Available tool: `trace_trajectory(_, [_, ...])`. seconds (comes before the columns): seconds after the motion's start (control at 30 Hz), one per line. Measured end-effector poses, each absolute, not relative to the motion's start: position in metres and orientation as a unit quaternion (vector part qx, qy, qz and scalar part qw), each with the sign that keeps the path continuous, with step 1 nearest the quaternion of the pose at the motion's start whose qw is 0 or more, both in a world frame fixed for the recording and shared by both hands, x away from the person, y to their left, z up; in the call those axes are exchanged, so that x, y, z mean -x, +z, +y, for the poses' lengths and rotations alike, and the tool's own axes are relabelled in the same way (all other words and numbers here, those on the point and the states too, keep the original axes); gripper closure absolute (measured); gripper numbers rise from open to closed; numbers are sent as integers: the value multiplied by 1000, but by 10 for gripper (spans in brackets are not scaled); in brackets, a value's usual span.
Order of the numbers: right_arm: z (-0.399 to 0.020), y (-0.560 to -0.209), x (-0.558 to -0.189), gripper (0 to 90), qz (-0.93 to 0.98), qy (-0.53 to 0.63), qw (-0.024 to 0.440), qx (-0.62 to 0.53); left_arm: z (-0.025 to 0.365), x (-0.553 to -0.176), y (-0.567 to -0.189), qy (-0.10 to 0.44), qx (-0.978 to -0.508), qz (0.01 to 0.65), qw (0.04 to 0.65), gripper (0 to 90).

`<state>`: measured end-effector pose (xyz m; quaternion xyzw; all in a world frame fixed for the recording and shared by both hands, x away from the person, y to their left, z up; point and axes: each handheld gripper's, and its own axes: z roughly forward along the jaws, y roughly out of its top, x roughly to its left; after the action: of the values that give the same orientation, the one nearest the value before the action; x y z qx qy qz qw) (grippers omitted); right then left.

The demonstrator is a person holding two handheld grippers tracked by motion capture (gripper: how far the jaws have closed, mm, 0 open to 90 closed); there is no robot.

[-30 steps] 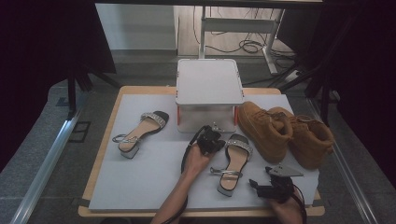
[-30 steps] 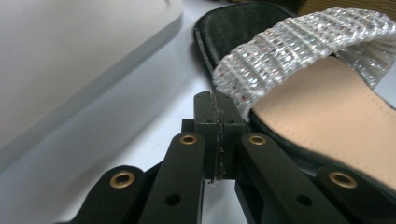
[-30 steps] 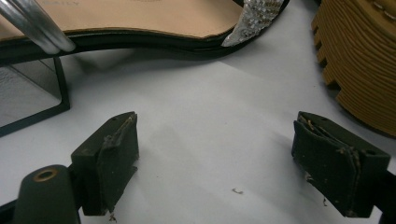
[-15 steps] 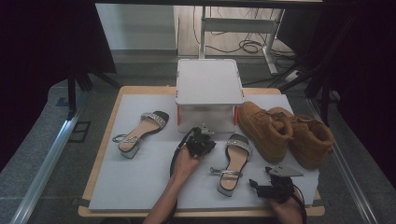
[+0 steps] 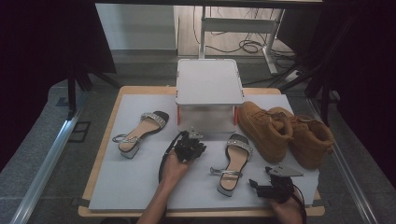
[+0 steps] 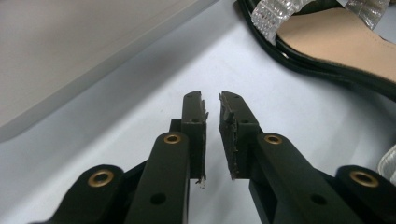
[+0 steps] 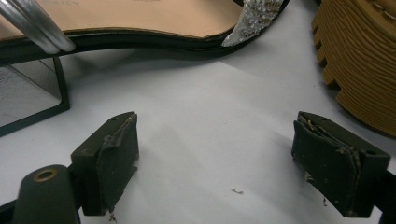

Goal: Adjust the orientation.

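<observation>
Though barely parted, left tongs empty.

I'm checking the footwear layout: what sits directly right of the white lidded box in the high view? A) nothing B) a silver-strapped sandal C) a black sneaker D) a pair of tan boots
D: the tan boots stand side by side right of the white lidded box, toes toward it.

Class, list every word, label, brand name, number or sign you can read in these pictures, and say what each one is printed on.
No text can be read.
Sandal insole: a faint imprint at the top edge of the right gripper view, too blurred and cut off to read.
Clear block heel: faint marks, too small to read.
Boots, lidded box, other sandal: no lettering visible.
</observation>
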<state>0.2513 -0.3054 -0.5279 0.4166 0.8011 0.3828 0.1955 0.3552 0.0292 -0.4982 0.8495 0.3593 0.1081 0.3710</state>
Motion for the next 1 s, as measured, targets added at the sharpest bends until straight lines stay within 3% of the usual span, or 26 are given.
trace_trajectory(1.0, [-305,-528,-251,149,801,383,196,-417,93,-313,-494,145,-831,399,361,529])
